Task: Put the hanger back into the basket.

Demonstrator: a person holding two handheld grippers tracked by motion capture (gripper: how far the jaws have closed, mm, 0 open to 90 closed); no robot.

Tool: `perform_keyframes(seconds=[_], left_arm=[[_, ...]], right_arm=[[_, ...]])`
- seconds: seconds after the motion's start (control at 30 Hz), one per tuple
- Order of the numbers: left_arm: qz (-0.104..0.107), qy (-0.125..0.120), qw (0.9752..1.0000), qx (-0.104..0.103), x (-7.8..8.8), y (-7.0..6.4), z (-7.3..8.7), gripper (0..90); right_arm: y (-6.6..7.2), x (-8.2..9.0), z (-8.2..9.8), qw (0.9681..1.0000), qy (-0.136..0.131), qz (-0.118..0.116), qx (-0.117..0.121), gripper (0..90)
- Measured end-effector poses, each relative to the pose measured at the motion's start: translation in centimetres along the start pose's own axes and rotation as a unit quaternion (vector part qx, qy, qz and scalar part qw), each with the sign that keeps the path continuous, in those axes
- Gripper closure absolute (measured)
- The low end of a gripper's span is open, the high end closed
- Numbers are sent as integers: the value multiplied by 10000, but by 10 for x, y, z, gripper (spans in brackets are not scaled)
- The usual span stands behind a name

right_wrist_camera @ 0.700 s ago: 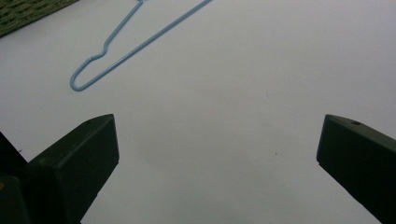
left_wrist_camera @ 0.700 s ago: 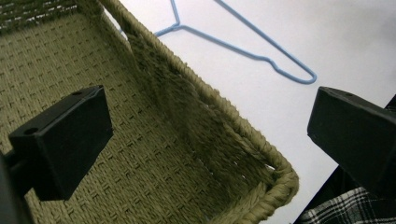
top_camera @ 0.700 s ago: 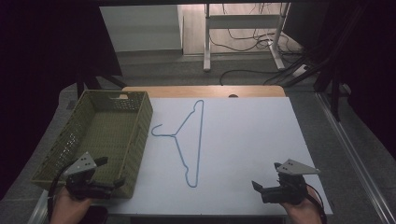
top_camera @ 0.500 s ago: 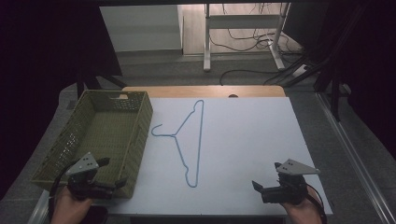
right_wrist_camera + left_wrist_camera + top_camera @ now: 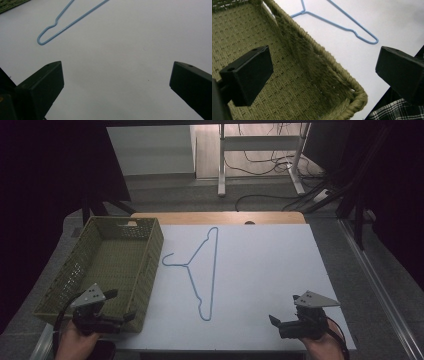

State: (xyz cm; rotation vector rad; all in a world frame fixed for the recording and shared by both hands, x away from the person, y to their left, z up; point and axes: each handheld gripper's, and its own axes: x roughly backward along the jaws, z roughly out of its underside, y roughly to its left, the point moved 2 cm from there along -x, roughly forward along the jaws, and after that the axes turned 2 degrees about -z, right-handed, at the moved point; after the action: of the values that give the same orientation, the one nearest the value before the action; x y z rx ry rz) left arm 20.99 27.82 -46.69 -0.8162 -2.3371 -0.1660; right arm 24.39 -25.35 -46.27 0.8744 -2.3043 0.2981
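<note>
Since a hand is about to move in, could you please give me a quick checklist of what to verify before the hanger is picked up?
1. Left gripper open, nothing between the jaws: ok.
2. Right gripper open, nothing held: ok.
3. Hanger flat on the table, untouched: ok.
4. Table between right gripper and hanger bare: ok.
5. Basket beside the hanger, not on it: ok.
6. Basket holds nothing: ok as far as visible.

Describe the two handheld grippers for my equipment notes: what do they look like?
Both the left gripper and the right gripper are black, each topped by a grey three-cornered plate dotted with small marks. Their jaws are blocky black pads. A dark cable trails from each. A black-and-white checked garment shows in the left gripper view.
</note>
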Motion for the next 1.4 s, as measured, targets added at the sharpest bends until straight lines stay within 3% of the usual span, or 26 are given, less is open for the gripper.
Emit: perform_keyframes(seconds=[0.27, 0.6, 0.97, 1.4], left_arm=[[-4, 56, 9998, -187, -3, -2, 1, 22], [138, 100, 9998, -46, -4, -3, 0, 22], [67, 129, 9999, -57, -7, -13, -25, 24], [259, 221, 9993, -122, -24, -28, -53, 33]], right_arm=[[3, -3, -2, 10000, 46, -34, 6, 0], [6, -7, -10, 9999, 92, -68, 15, 0], [9, -9, -9, 9999, 125, -116, -15, 0], [14, -12, -14, 9998, 135, -155, 18, 0]])
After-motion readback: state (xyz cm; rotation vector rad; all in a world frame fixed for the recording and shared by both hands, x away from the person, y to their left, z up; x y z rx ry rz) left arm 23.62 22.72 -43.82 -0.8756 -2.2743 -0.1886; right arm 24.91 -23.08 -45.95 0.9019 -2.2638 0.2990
